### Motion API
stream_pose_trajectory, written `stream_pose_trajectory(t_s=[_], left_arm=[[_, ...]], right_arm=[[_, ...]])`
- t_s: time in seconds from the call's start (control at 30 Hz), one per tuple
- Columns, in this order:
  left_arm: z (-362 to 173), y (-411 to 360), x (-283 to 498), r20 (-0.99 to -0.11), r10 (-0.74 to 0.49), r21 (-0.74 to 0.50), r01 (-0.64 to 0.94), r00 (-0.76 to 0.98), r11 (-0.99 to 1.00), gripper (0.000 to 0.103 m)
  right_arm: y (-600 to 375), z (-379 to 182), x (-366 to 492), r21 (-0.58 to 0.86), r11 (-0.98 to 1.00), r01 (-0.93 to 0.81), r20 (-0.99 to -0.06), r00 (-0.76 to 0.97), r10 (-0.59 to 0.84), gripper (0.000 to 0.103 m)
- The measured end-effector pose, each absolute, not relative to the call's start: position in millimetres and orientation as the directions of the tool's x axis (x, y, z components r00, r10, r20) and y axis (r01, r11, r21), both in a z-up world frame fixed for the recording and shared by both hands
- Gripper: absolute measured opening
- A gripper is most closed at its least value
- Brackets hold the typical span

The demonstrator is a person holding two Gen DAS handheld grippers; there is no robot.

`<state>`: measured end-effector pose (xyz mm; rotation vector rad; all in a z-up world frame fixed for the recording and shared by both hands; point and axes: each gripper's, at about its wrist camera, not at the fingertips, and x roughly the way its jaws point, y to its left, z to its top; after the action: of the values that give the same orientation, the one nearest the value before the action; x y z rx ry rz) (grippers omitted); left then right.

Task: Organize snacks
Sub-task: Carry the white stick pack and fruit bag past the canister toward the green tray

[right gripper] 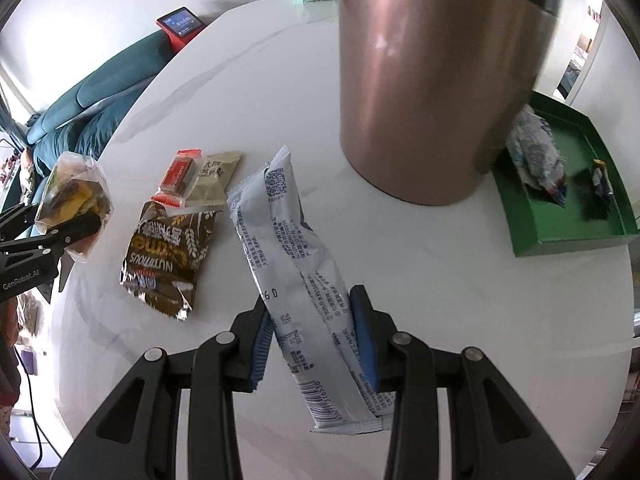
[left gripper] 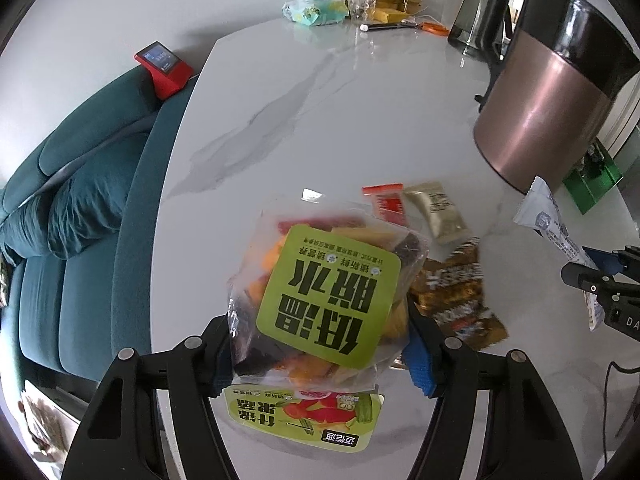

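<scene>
A: What writing can be read on the snacks?

B: The brown wheat-print packet (right gripper: 170, 256) lying flat on the tabletop (right gripper: 400, 264) reads "NUTRITIOUS". The dried fruit bag (left gripper: 320, 300) carries a green label with large Chinese characters, upside down in the left wrist view. The long white wrapper (right gripper: 304, 288) shows a QR code near its far end, dense small print, "6 D", and a barcode at the near end. The side of the left gripper (right gripper: 86, 224) reads "GenRobot.AI".

A: Who holds what?

B: The left gripper (left gripper: 320, 356) has its fingers (left gripper: 420, 364) pinching the dried fruit bag by its lower sides, lifted above the tabletop, left of the copper-coloured kettle (right gripper: 432, 80). The right gripper (right gripper: 308, 344) has its fingers (right gripper: 366, 344) pinching the long white wrapper.

A: How does the wrapper lie?

B: Its long axis runs away from the fingers, far end tilted left, toward the kettle's base.

A: And the rest?

B: A red packet (right gripper: 180, 174) and a beige sachet (right gripper: 214, 178) sit left of the kettle, touching each other. A green tray (right gripper: 560, 236) behind and right of the kettle holds another white wrapper (right gripper: 536, 152).
</scene>
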<state>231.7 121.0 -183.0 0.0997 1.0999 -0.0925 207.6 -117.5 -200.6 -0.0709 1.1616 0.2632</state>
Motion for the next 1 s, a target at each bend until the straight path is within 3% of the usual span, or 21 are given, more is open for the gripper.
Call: stream_pose_trajectory(t_s=[1.0], left_arm=[[-163.4,29.5,191.2,-0.880,-0.074,0.002,0.160,0.470,0.987,0.063]], right_arm=[[-197.0,-176.6,165.6,0.117,0.976,-0.184,-0.887,0.422,0.186,0.010]])
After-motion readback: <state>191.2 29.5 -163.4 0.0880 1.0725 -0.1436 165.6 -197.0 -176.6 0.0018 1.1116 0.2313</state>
